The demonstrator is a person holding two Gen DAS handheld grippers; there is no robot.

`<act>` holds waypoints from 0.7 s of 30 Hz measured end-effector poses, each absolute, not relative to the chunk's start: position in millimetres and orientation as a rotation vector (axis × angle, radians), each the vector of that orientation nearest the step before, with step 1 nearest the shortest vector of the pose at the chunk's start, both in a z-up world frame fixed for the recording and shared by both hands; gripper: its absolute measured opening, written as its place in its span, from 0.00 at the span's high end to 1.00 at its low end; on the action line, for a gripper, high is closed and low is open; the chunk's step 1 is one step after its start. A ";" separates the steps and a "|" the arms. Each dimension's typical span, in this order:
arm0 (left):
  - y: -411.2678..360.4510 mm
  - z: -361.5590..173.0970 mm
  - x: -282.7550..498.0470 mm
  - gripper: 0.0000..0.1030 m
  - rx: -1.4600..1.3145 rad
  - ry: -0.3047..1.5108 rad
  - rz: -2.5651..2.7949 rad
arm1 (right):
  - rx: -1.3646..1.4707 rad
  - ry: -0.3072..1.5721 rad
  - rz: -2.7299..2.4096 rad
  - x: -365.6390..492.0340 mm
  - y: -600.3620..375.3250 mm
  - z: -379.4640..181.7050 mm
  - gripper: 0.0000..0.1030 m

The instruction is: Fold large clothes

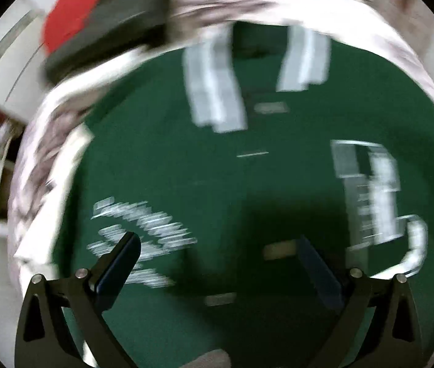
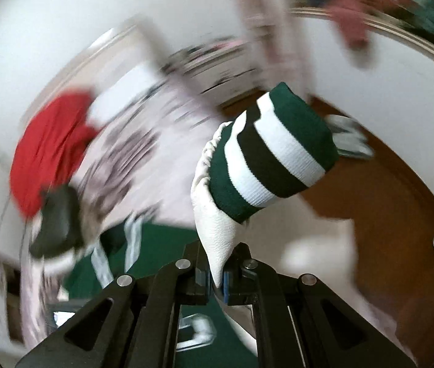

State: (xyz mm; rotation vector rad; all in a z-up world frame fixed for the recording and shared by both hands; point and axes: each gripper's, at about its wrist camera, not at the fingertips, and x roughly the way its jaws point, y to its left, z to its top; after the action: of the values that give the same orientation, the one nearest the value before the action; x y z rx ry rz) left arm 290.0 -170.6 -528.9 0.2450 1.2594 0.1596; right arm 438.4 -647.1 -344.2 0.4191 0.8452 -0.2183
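A dark green jacket (image 1: 217,184) with white collar stripes and white lettering lies spread on a patterned pink-white bedspread (image 1: 48,159). My left gripper (image 1: 217,257) hangs above its lower front, jaws wide apart, nothing between them. In the right wrist view my right gripper (image 2: 217,279) is shut on the jacket's white sleeve (image 2: 214,214), just below its green, white and black striped cuff (image 2: 275,150). The sleeve is lifted clear of the bed. The green jacket body (image 2: 161,254) shows below the gripper. Both views are motion-blurred.
A red garment (image 1: 72,15) and a dark grey one (image 1: 118,30) lie at the far left of the bed. The red garment (image 2: 51,141) also shows in the right wrist view. A brown wooden floor (image 2: 370,202) lies beyond the bed, with clothes hanging on a rail (image 2: 355,15) above.
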 end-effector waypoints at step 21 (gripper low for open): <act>96.4 -499.5 258.2 0.00 0.105 1.248 0.466 | -0.209 1.301 0.375 469.2 -168.4 -523.6 0.72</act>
State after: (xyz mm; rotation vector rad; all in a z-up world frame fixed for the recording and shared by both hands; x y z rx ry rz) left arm 258.2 96.4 -499.5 0.1049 1.2477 0.4657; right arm 469.2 -168.4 -523.6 -0.2091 1.3010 0.3754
